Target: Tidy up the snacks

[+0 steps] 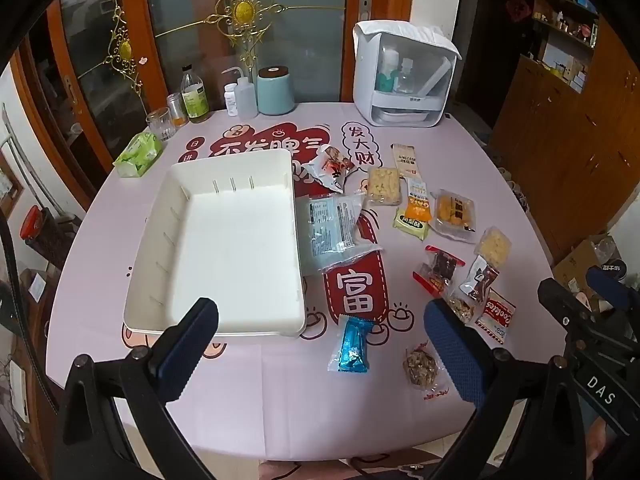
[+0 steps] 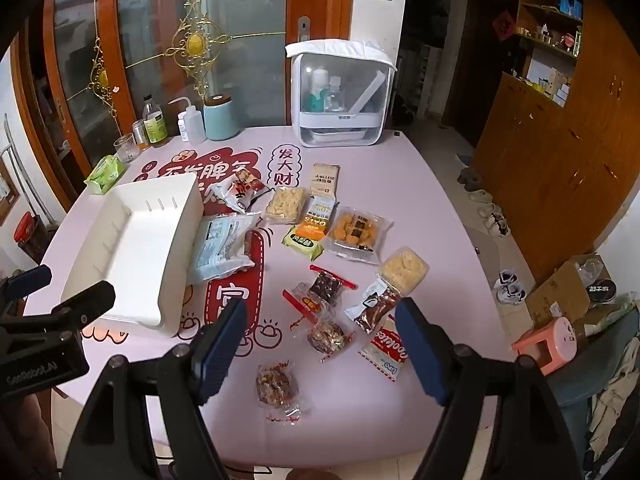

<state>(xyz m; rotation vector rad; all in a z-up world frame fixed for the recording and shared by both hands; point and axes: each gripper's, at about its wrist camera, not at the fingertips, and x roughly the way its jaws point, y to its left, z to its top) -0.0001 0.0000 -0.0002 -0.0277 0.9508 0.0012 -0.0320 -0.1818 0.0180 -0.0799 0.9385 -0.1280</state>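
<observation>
1. My left tongs (image 1: 320,344) stand spread as wide as they go, nothing between the blue pads, tilted down over the near edge of the table (image 1: 280,408).
2. My right tongs (image 2: 320,348) are also wide open and empty, angled down over the near right part of the table.
3. Between the left pads I see a blue foil pack (image 1: 352,346) lying flat, just beside the near right corner of the white tray (image 1: 236,248); the pads do not touch it.
4. The tray sits left of centre; I can see nothing inside it.
5. A clear bag (image 1: 340,232) with printed labels lies against the tray's right wall.
6. Under the right tongs lies a nut pack (image 2: 278,386), with a second one (image 2: 326,336) further in and a cookie pack (image 2: 384,354) by the right pad.
7. The other snacks are scattered loose right of the tray: red-edged packs (image 2: 324,290), a brown sachet (image 2: 374,306), two rice-cracker blocks (image 2: 404,270), an orange-filled tray pack (image 2: 356,230), a green pack (image 2: 302,242).
8. At the far edge stand a white cabinet (image 1: 404,76), a teal canister (image 1: 275,90) and bottles (image 1: 195,96); a green tissue pack (image 1: 138,154) lies far left.
</observation>
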